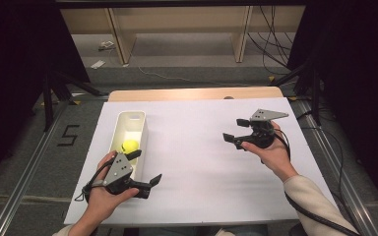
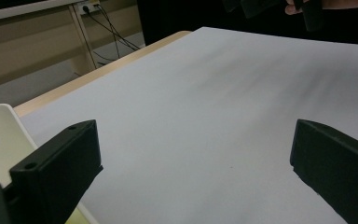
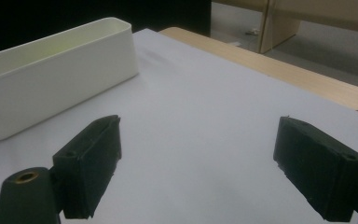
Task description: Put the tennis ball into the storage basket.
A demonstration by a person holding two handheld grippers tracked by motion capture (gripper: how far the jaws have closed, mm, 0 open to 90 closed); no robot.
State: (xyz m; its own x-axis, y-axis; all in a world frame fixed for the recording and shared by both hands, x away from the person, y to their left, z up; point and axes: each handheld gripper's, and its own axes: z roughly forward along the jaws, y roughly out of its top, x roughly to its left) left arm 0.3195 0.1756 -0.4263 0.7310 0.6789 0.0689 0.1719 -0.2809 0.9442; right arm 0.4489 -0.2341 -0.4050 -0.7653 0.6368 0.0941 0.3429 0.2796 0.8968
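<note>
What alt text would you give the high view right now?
A yellow ball lies in a white bin at the left of a white table. A person's left gripper is open beside the bin's near end; the right gripper is open over the table's right side.

In the high view the left gripper (image 1: pixel 145 167) covers the near end of the white bin (image 1: pixel 139 118), at 6 o'clock from the yellow ball (image 1: pixel 130 145). In the left gripper view the bin is cut off at 8 o'clock. The counter (image 2: pixel 242 93) there looks streaked with blur.
</note>
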